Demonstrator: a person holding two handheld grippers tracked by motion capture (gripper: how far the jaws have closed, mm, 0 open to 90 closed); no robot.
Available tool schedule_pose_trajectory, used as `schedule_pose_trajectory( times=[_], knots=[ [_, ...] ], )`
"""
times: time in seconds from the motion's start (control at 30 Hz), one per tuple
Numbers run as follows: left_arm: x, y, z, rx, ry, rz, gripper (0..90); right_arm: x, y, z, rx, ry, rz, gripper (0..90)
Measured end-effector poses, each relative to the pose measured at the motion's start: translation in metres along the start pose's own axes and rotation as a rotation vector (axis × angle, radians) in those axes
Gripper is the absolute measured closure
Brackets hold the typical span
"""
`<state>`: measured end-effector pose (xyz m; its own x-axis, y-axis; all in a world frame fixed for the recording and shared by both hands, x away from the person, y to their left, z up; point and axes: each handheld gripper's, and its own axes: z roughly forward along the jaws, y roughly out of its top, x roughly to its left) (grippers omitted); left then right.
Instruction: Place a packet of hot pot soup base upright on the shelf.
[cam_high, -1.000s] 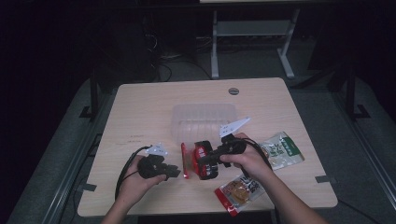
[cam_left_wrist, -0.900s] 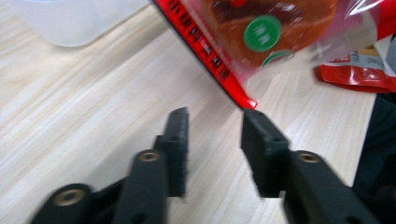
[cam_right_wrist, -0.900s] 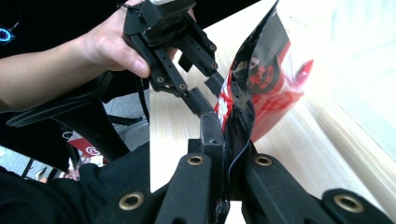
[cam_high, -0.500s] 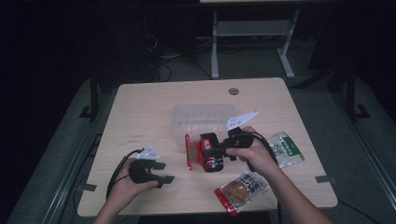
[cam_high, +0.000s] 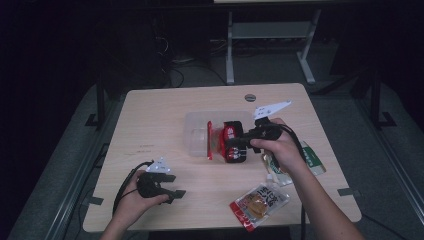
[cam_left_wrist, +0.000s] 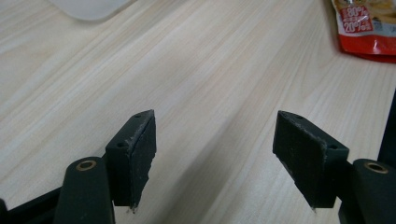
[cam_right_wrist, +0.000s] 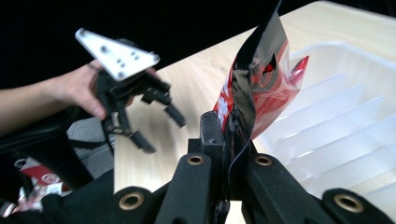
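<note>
Your right gripper (cam_high: 226, 145) has its jaws pinched tight on the lower edge of the red snack packet (cam_high: 220, 141), which stands on end at the near rim of the clear plastic tray (cam_high: 197, 131), about 9 o'clock from your hand. It looks light, floppy and slick, likely to sag or swing, so grip the flat sealed seam. Your left gripper (cam_high: 175, 193), jaws just spread wide and empty, hovers low over the table (cam_high: 150, 115) near 7 o'clock.
</note>
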<state>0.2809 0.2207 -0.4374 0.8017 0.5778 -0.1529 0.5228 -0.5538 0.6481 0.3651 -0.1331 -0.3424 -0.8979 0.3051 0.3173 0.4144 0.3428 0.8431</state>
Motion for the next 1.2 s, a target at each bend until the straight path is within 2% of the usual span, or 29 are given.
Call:
schedule_pose_trajectory(
  times=[0.1,0.27,0.4,0.87,1.1,1.2],
  knots=[
    [0.0,0.0,0.0,-0.007,-0.01,-0.01,29.6,-0.005,0.004,-0.004,-0.015,-0.015,0.004,90.0],
    [0.0,0.0,-0.001,-0.006,-0.013,0.002,29.0,-0.022,0.011,-0.01,-0.036,-0.047,0.022,90.0],
    [0.001,0.001,-0.001,-0.006,-0.02,0.007,28.2,-0.031,0.012,-0.009,-0.036,-0.068,0.03,90.0],
    [0.003,0.0,-0.002,-0.006,-0.02,-0.008,28.5,-0.045,0.0,-0.011,-0.007,-0.13,0.076,90.0],
    [0.001,-0.003,-0.002,0.012,-0.017,0.001,29.0,-0.05,-0.002,-0.005,0.008,-0.135,0.085,90.0],
    [0.001,-0.005,-0.004,0.0,-0.014,-0.014,29.2,-0.053,-0.003,0.001,0.014,-0.13,0.093,90.0]
  ],
)
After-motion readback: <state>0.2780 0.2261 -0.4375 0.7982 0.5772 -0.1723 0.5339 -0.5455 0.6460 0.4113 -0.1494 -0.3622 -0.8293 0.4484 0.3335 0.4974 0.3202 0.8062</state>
